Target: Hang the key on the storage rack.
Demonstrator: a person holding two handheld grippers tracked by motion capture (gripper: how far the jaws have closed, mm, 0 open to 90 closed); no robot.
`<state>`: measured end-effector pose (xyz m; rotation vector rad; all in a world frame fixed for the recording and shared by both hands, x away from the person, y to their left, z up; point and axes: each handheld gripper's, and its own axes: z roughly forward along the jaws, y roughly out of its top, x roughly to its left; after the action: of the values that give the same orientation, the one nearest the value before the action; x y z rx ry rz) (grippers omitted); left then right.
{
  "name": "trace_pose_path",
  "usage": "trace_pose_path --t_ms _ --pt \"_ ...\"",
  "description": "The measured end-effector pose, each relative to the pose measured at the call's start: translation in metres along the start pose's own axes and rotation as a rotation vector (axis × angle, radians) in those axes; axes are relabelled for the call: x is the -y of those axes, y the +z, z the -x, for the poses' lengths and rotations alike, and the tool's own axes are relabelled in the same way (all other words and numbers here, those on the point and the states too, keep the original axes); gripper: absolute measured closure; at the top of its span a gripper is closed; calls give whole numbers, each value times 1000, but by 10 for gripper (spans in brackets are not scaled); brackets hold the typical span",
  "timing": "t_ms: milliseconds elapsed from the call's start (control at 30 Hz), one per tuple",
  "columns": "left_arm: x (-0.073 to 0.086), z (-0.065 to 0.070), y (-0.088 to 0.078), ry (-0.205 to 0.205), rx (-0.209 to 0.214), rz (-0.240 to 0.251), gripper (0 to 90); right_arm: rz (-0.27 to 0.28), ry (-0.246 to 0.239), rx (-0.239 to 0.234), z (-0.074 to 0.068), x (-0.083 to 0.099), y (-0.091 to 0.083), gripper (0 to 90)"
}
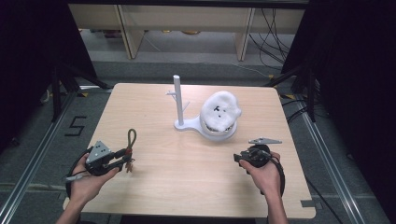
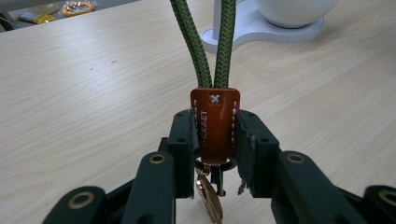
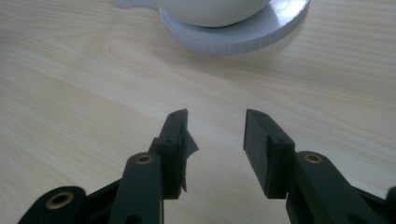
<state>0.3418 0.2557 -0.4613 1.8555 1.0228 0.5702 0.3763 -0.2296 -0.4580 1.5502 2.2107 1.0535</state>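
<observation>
left gripper [image 2: 215,154] clamps the keychain's leather tab [image 2: 215,123], leaving its green cord loop [image 2: 212,44] free for the white stand's peg [image 1: 178,100]; right gripper [image 3: 215,140] waits, jaws apart and empty.

My left hand-held gripper [image 1: 122,161] is all black, with a grey three-cornered plate on top and a cable trailing off it. Same deal on my right hand-held gripper [image 1: 238,158]. Up close the jaws are chunky matte black blocks with small screws, brass-coloured rivets at the linkage pivots. Bare forearms, no sleeves.
</observation>
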Motion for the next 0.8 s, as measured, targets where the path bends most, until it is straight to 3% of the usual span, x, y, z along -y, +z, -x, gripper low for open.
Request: trace_pose_path --t_ms 200,433,633,800 --pt "-5 2 0 2 2 26 687 -3 7 16 0 0 0 607" --pt "-19 6 2 22 8 60 686 1 -5 -1 0 0 0 607" --pt "-28 10 6 44 20 62 686 -2 8 13 -1 1 -1 606" --pt "-35 12 9 59 24 62 686 -3 9 -1 0 0 -2 606"
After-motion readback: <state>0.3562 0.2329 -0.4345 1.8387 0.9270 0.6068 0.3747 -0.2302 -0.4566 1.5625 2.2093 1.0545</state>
